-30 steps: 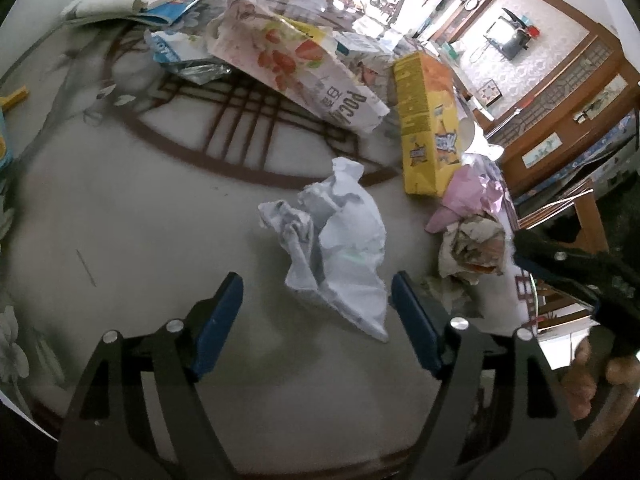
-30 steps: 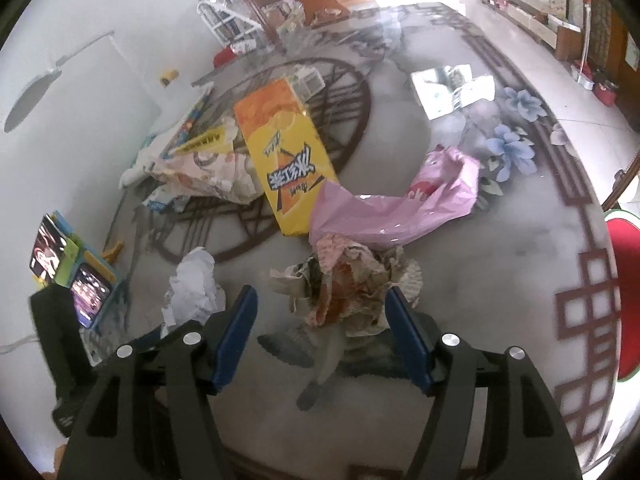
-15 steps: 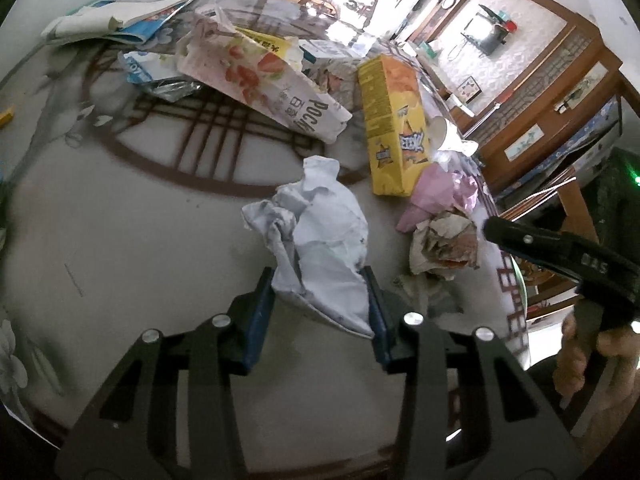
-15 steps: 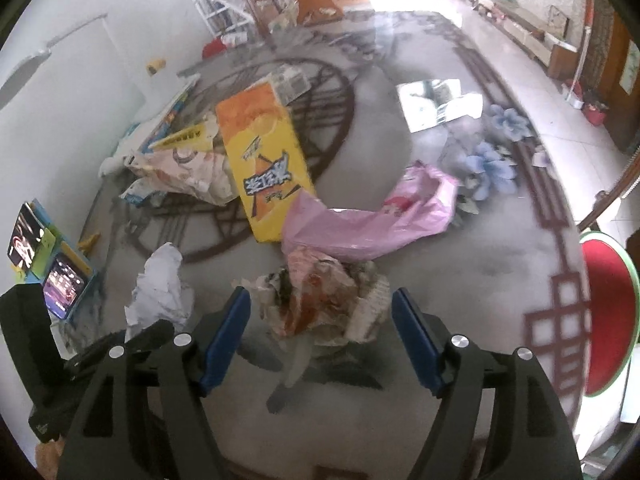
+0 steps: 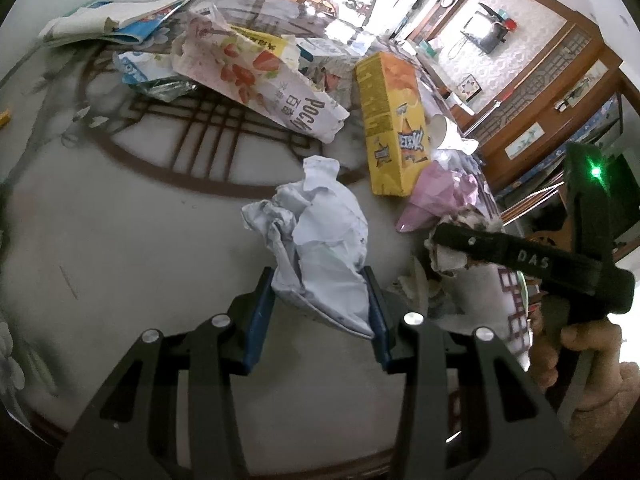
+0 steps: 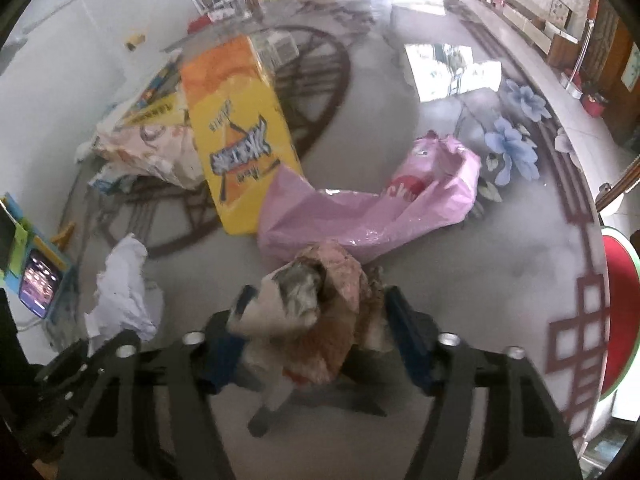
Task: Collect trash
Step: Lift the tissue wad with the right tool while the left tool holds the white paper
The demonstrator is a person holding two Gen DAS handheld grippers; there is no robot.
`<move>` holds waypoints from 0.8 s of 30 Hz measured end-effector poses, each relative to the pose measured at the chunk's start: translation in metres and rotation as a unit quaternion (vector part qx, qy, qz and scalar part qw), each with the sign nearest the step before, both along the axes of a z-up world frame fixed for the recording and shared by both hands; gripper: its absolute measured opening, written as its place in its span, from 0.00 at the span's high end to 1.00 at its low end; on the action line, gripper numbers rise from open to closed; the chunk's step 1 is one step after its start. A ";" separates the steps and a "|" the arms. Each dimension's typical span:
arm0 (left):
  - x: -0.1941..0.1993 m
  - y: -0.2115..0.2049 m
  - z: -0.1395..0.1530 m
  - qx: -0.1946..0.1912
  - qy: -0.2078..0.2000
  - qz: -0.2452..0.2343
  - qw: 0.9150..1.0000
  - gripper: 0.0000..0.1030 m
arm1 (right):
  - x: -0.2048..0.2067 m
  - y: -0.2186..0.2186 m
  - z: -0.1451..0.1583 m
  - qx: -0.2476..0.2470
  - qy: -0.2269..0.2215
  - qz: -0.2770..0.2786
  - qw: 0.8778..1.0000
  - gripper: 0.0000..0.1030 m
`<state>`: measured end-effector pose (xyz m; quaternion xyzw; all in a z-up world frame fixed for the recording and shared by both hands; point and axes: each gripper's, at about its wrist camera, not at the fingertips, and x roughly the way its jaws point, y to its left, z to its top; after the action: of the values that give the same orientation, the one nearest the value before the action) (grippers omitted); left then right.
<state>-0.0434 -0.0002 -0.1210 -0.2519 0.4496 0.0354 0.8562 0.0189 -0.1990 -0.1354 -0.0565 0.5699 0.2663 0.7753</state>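
Observation:
My left gripper [image 5: 320,312] is shut on a crumpled white paper wad [image 5: 320,248], squeezed between the blue pads just over the glass table [image 5: 120,240]. The white wad also shows in the right wrist view [image 6: 124,292]. My right gripper [image 6: 320,332] is shut on a crumpled brown and grey printed paper wad [image 6: 320,320] and holds it just above the table. The right gripper also shows at the right of the left wrist view [image 5: 520,258].
A yellow snack box [image 6: 236,132], a pink plastic bag [image 6: 360,216], a strawberry-print packet [image 5: 264,80] and more wrappers [image 5: 152,76] lie on the table. A phone on a stand [image 6: 36,284] is at the left. The table's edge runs at the right [image 6: 596,240].
Both grippers closed from open onto their paper wads. The left one closed first, the right one within the last half second. The brown wad has come up off the table.

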 end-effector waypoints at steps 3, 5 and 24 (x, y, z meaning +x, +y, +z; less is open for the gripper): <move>-0.001 0.003 0.001 -0.001 -0.001 0.006 1.000 0.60 | -0.003 -0.007 0.008 0.013 -0.009 -0.009 1.000 0.65; -0.002 0.003 0.002 0.001 -0.002 0.008 1.000 0.60 | -0.006 -0.012 0.015 0.024 -0.013 -0.016 1.000 0.71; -0.009 -0.006 0.024 0.009 -0.047 -0.001 0.999 0.60 | -0.071 -0.050 0.081 0.064 -0.082 -0.043 0.994 0.72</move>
<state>-0.0520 -0.0059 -0.0973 -0.2451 0.4087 0.0271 0.8787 -0.0525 -0.2492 -0.0543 -0.0040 0.4881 0.2627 0.8323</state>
